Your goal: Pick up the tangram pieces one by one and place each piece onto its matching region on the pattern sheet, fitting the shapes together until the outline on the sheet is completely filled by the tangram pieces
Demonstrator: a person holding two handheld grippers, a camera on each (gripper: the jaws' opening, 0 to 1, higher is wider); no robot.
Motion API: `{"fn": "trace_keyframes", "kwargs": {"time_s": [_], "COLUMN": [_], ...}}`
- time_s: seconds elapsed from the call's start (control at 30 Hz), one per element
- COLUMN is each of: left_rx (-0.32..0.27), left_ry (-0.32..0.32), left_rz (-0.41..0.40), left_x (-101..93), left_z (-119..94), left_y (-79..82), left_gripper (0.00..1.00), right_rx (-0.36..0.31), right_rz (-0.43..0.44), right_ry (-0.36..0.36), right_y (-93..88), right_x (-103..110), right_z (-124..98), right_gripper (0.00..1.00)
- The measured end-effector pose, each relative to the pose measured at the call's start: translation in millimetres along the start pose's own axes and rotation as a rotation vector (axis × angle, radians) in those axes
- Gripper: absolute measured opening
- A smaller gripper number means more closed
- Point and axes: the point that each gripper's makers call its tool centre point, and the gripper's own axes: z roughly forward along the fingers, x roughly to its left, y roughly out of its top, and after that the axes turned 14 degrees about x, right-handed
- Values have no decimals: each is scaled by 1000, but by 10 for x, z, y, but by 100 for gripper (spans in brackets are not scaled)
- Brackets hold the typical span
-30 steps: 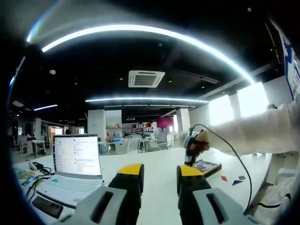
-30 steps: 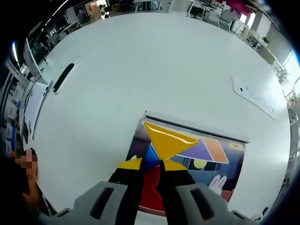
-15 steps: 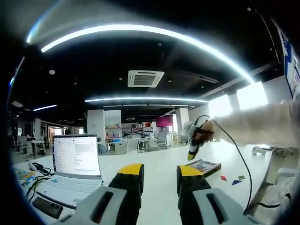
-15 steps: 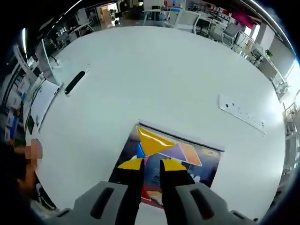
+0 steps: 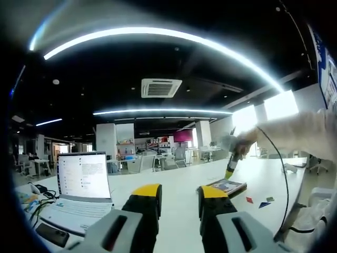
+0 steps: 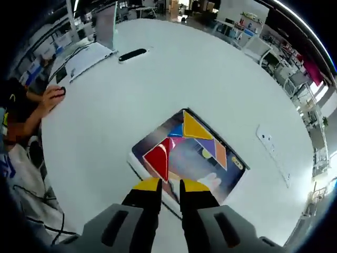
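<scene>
Far below my right gripper (image 6: 170, 185) the pattern sheet (image 6: 231, 171) lies on the white table. On the sheet lie a yellow triangle (image 6: 196, 128), a red triangle (image 6: 158, 158), a blue piece (image 6: 176, 130) and an orange piece (image 6: 220, 154). The right gripper's jaws stand a narrow gap apart with nothing between them. My left gripper (image 5: 179, 193) is open and empty, level with the table. Past it I see the sheet (image 5: 226, 185), three loose pieces (image 5: 266, 204) to its right, and the other gripper (image 5: 231, 168) held up by a sleeved arm.
An open laptop (image 5: 84, 182) and a dark phone (image 5: 50, 232) sit on the table at left. From above I see the laptop (image 6: 92, 47), the phone (image 6: 132, 54), a white power strip (image 6: 274, 153) and a person's hand (image 6: 52, 95) at the table edge.
The right gripper has risen well above the sheet and swung round, leaving the yellow triangle on the sheet. In the left gripper view the other gripper has moved right.
</scene>
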Motion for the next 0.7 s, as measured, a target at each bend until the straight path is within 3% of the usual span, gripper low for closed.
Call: {"fn": "trace_keyframes", "kwargs": {"time_s": [0.1,0.23,0.43,0.5,0.7], "left_rx": [1,2,-1,-2,-2], "left_ry": [-3,-2,1,0,1], "left_rz": [3,7,4,5,3], "left_x": [-15,-20,-5,-6,-1], "left_z": [7,3,-11,-11,-14], "left_y": [4,2,2,2,-1], "left_gripper": [30,30,30,30,30], "right_rx": [36,87,122,151,185], "right_rz": [-38,-163,-273,-346,-415], "right_ry": [7,57,66,84,122], "right_y": [-221,-526,-809,-951,-1256], "right_x": [241,680,933,1019,1211], "right_z": [8,43,145,176,270], "right_gripper": [16,16,21,22,29]}}
